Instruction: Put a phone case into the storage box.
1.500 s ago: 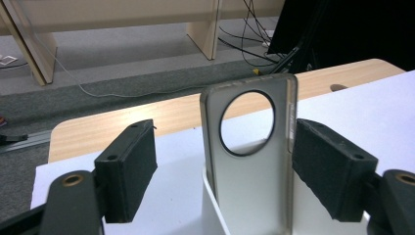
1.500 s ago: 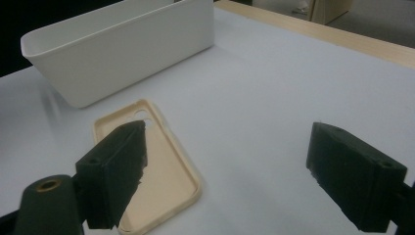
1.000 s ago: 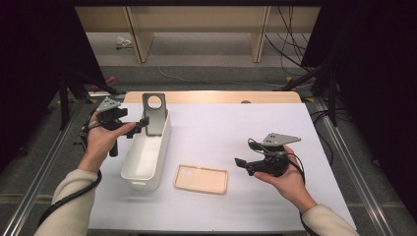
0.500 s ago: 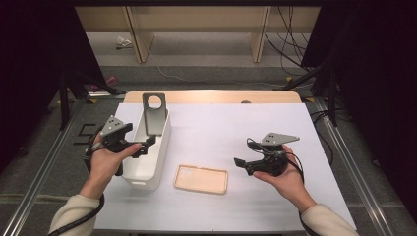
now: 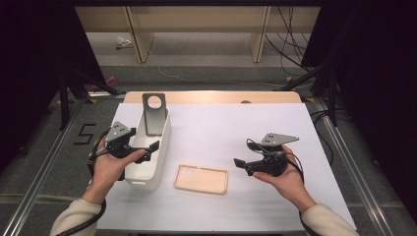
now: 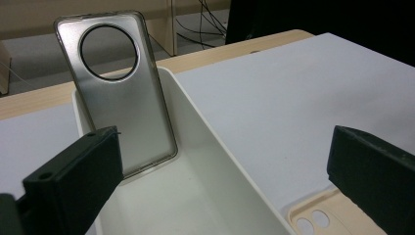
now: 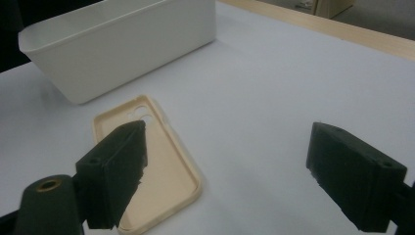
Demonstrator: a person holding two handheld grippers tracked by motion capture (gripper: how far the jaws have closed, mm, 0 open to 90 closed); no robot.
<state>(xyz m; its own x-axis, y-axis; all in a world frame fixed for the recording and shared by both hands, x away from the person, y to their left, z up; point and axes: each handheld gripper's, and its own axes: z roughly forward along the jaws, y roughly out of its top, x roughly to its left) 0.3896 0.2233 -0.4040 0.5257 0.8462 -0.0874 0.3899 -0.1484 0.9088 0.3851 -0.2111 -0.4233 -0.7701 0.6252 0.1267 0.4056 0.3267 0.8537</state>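
Both tools stood apart, empty: the left tool (image 5: pixel 147 150) over the white bin (image 5: pixel 160 142), the right tool (image 5: pixel 242 164) beside the beige case (image 5: pixel 201 179).

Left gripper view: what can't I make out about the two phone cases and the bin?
- Beige case: cut off by the bottom edge and the jaw.
- Grey case: foot hidden behind the left jaw.
- Bin: near end cut off by the bottom edge.
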